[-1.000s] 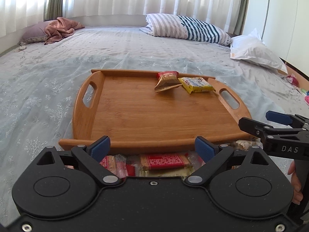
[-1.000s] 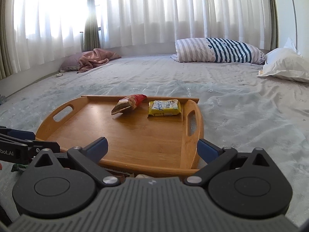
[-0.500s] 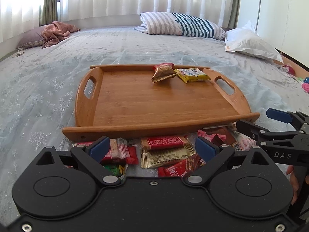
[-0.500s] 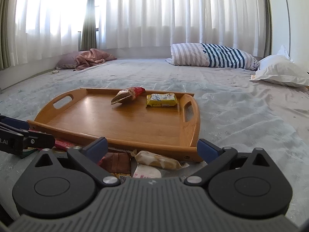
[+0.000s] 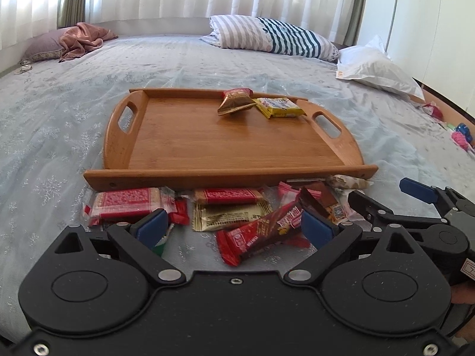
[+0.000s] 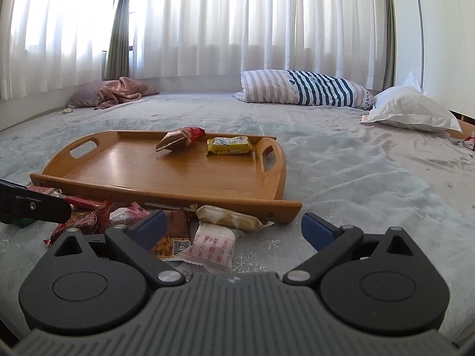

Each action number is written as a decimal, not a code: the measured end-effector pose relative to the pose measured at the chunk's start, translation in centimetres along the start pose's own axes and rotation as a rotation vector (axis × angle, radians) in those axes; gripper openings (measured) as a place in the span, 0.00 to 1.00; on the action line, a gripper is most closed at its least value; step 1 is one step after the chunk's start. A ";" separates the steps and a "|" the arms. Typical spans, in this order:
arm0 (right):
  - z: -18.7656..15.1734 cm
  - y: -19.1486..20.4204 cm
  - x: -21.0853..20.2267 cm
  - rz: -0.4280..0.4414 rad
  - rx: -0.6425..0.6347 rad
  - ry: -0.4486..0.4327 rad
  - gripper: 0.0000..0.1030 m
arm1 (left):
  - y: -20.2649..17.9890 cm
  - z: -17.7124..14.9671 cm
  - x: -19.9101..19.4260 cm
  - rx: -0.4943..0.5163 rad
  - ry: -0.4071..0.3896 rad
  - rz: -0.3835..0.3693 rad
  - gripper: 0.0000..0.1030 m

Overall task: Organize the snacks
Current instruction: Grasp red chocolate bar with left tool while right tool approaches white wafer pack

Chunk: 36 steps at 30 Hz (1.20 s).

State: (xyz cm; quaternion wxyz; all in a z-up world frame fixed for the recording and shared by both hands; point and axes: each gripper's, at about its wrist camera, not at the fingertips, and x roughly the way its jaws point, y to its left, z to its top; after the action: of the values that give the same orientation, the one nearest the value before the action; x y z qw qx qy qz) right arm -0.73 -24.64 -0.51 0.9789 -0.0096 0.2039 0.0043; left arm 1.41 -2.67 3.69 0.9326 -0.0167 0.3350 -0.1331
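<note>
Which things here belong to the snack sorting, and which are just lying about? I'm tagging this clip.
Job:
wooden tray
two snacks on it: red-brown packet, yellow packet
loose snack pile before the tray
open left gripper, open right gripper

Lying about:
striped pillow
white pillow
pink blanket

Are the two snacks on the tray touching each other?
Cannot tell. In the left wrist view the brown snack overlaps the yellow snack on the tray. The right wrist view shows tray wood between them, but their far ends are hidden.
</note>
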 end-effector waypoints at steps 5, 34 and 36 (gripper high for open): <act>-0.5 0.1 -0.4 -0.028 0.030 -0.005 0.93 | -0.6 -0.5 0.5 -0.021 0.029 -0.011 0.94; -1.6 -0.8 -1.6 -0.025 0.046 0.009 0.92 | -1.8 -1.2 3.2 -0.300 0.030 0.012 0.80; -1.6 -0.8 -1.4 -0.023 0.048 0.012 0.92 | -1.9 -1.4 3.1 -0.292 0.026 0.034 0.71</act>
State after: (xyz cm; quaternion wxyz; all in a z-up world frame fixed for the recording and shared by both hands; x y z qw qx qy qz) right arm -2.70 -25.45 -1.41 0.9777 0.0116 0.2095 -0.0117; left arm 2.39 -5.20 0.91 0.9179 -0.1448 0.3632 -0.0672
